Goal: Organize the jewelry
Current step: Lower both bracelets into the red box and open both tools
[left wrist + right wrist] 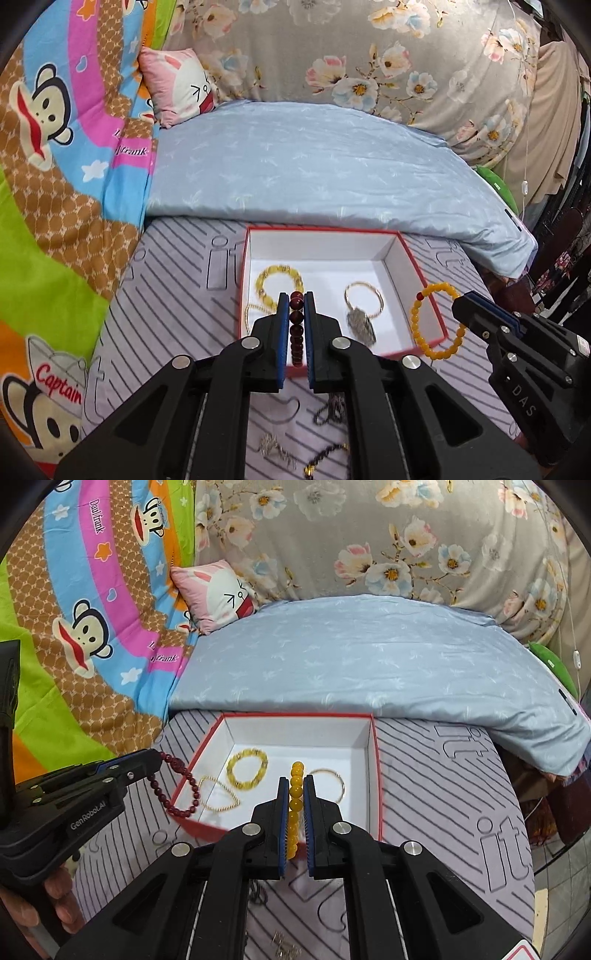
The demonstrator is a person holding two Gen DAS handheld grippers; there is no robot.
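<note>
A white box with a red rim [424, 280] [375, 775] lies on the striped mat. Inside lie a yellow bead bracelet [279, 282] [247, 770], a thin gold bangle [364, 302] [332, 779], a gold chain [218, 795] and a silver pendant [360, 321]. My left gripper [296, 299] [157, 760] is shut on a dark red bead bracelet [296, 332] [177, 790], hanging at the box's left rim. My right gripper [296, 781] [460, 301] is shut on an orange-yellow bead bracelet [294, 812] [436, 325], held over the box's right rim.
Loose jewelry lies on the mat near me: a dark chain [328, 406], a silver piece [277, 448] [284, 947] and a dark beaded strand [325, 458]. A folded blue quilt [314, 166] lies behind the box, a cartoon blanket [55, 184] to the left.
</note>
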